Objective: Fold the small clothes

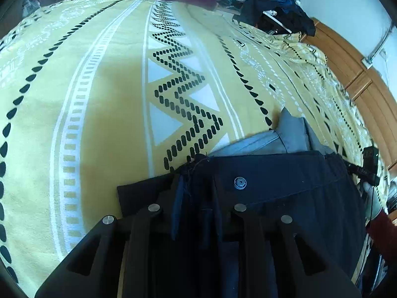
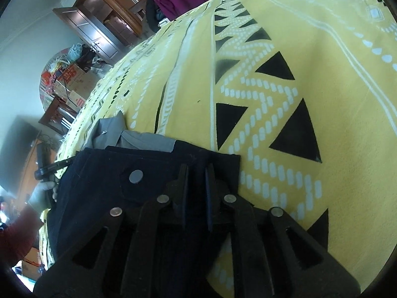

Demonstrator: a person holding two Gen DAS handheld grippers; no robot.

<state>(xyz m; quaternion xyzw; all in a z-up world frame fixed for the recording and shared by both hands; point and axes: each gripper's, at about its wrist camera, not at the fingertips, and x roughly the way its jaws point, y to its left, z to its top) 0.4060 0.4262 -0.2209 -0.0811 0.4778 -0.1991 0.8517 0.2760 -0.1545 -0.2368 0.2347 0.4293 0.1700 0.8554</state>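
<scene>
Here both grippers [image 1: 196, 191] [image 2: 196, 181] pinch dark shorts [image 1: 285, 181] over a yellow patterned bedspread [image 1: 111, 87] beside wooden cabinets [image 2: 104, 24].

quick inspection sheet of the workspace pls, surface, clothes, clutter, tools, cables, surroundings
surface: yellow patterned bedspread, mostly flat
job's things: dark navy garment with a snap button, lying over a grey garment
clutter: pile of dark clothes at the far edge
grippers: left tool and right tool each shut on a navy garment corner
cables: nothing seen
surroundings: wooden wardrobe, wooden cabinet, cardboard boxes
</scene>
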